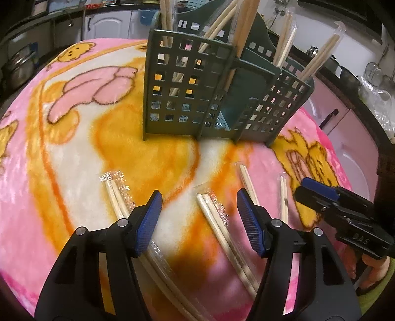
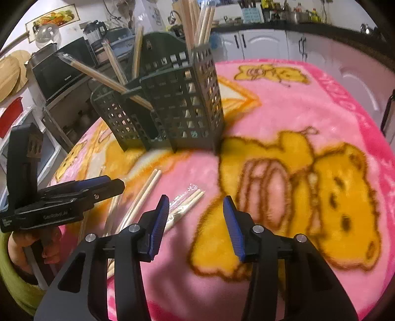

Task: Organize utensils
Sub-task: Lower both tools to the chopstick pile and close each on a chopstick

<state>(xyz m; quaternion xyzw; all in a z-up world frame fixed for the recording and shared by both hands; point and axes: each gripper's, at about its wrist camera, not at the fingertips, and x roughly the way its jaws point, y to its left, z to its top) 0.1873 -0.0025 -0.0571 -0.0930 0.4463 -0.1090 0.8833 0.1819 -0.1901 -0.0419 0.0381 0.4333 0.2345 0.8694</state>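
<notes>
A pink and orange cartoon-bear blanket point(image 1: 74, 138) covers the surface, carrying an upright dark green slotted utensil holder point(image 1: 187, 89) and, nearer, several pairs of plastic-wrapped wooden chopsticks point(image 1: 217, 222) lying loose

Apparently a home kitchen: white cabinet doors point(image 2: 256, 43) under a dark counter point(image 2: 271, 26), microwave point(image 2: 58, 74), blender point(image 2: 95, 32), pots point(image 1: 18, 65), bottles blurred along the back

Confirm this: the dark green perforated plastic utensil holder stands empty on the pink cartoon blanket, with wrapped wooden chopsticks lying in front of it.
Not empty: the dark green perforated plastic utensil holder already has wooden chopsticks standing in it, as the left wrist view shows. Other wrapped pairs do lie on the pink cartoon blanket.
</notes>
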